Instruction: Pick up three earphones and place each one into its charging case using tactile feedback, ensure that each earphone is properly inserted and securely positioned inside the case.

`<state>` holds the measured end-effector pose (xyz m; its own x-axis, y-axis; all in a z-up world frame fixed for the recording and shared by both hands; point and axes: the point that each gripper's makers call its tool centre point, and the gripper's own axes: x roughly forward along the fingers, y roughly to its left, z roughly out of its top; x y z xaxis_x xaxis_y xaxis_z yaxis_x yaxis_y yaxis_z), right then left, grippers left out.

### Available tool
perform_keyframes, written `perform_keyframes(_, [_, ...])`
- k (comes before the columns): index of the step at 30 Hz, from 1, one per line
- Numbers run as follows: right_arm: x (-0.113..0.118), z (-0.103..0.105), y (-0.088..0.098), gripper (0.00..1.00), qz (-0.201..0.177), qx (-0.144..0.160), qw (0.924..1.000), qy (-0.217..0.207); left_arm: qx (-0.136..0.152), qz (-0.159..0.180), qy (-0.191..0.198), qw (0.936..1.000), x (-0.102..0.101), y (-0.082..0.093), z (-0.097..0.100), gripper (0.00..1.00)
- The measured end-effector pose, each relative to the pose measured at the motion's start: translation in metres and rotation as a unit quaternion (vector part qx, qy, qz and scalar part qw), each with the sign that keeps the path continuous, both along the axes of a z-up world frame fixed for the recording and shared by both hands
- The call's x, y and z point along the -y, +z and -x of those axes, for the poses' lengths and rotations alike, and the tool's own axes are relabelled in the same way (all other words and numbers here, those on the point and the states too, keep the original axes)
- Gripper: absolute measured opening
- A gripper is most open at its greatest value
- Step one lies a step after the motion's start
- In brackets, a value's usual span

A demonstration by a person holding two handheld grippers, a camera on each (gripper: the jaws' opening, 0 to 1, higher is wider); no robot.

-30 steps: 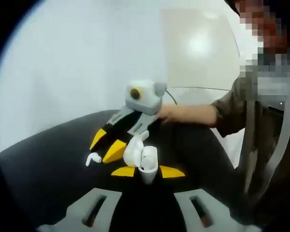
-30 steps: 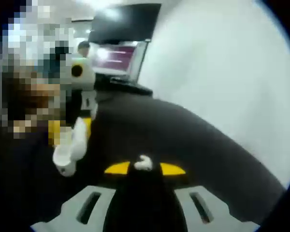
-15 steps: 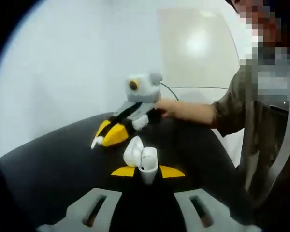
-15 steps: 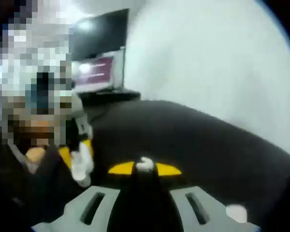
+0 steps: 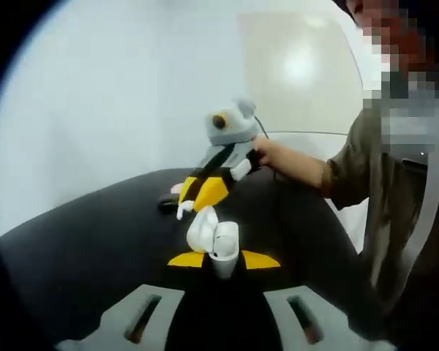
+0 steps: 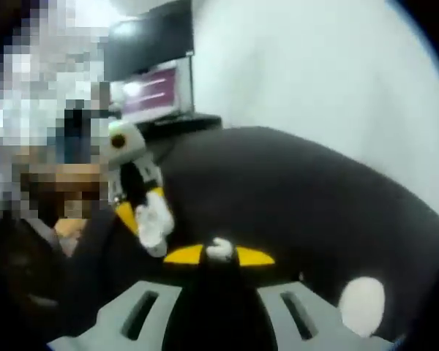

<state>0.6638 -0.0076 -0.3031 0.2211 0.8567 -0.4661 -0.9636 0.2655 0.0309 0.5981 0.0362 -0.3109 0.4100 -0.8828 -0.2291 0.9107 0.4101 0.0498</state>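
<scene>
My left gripper (image 5: 223,259) is shut on an open white charging case (image 5: 221,245), lid tipped back to the left, held upright over the black table (image 5: 80,256). Just beyond the case hangs my right gripper (image 5: 201,194), shut on a white earphone (image 5: 183,210) whose stem pokes out to the lower left. In the right gripper view the same earphone (image 6: 219,249) sits pinched between my right gripper's (image 6: 219,256) yellow tips. The left gripper (image 6: 143,212) with the case (image 6: 155,223) is close by on the left.
A white oval object (image 6: 362,306) lies on the table (image 6: 293,197) at lower right. A lit monitor (image 6: 157,91) stands beyond the table's far edge. A person's hand (image 5: 274,157) and sleeve (image 5: 366,161) reach in from the right.
My right gripper has lifted off the table with the earphone and swung right, up and closer to the case. The left gripper and case have kept still.
</scene>
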Motion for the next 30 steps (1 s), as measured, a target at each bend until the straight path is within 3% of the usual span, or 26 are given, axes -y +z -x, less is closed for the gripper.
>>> perform_keyframes(4, [0.011, -0.006, -0.020, 0.17, 0.068, 0.009, 0.9970, -0.036, -0.001, 0.000, 0.000, 1.0000, 0.000, 0.000, 0.000, 0.14])
perform_keyframes(11, [0.022, 0.003, -0.021, 0.17, 0.084, 0.018, 0.9962, -0.014, -0.002, 0.000, 0.002, 1.0000, -0.001, 0.000, -0.001, 0.14])
perform_keyframes(21, [0.023, 0.006, -0.021, 0.17, 0.092, 0.032, 0.9953, -0.003, -0.002, -0.001, 0.004, 1.0000, -0.001, -0.001, -0.001, 0.15])
perform_keyframes(30, [0.013, 0.009, -0.008, 0.22, 0.041, 0.028, 0.9986, 0.016, -0.002, -0.002, 0.005, 1.0000, -0.001, -0.001, -0.002, 0.15])
